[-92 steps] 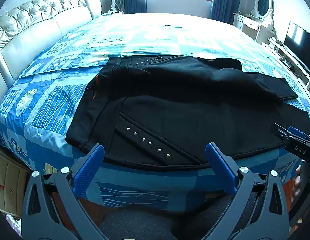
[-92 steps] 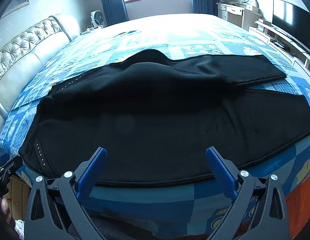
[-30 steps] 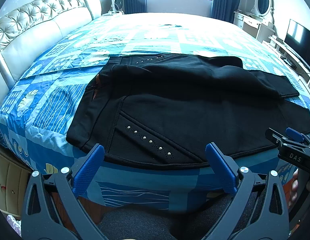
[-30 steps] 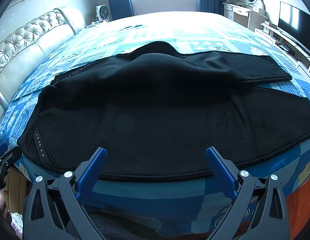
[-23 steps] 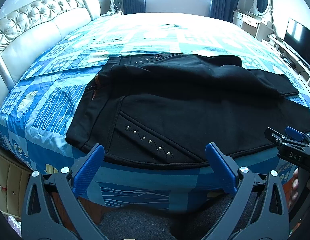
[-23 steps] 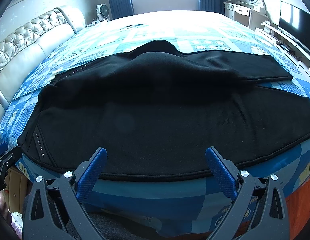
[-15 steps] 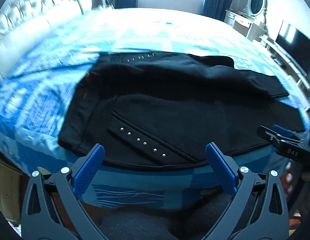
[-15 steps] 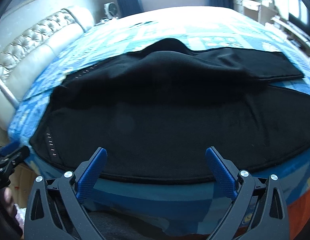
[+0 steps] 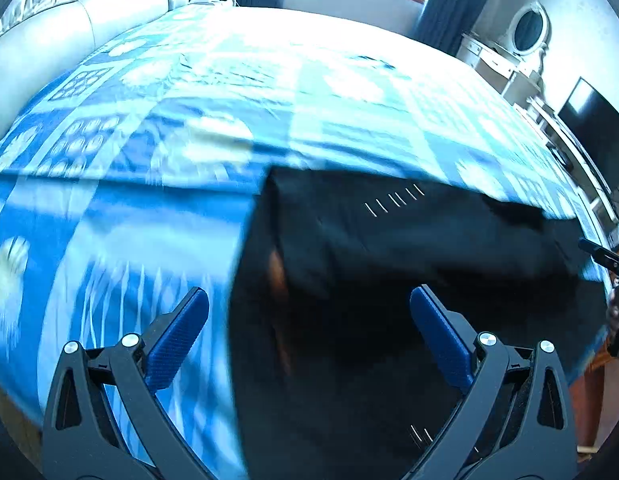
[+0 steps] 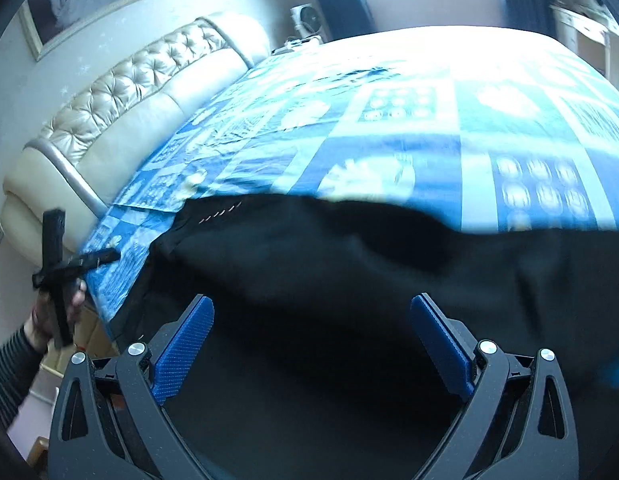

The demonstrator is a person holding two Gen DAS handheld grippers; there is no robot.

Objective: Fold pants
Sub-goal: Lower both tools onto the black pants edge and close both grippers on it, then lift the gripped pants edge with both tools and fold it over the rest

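Pants (image 9: 389, 300) lying under your left claw (image 9: 309, 334) and right claw (image 10: 313, 338), both spread empty; grip one layer's edge.

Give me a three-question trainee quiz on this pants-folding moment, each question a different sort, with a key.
1. True or false: the left gripper is shut on the black pants.
2. Multiple choice: the pants lie on A) a bare wooden floor, B) a blue patterned bedspread, C) a white towel.
3. Fill in: in the right wrist view, the right gripper has its jaws ____ above the dark cloth.

Key: 1 false, its jaws stand wide apart with nothing clamped. 2 B. 3 open.
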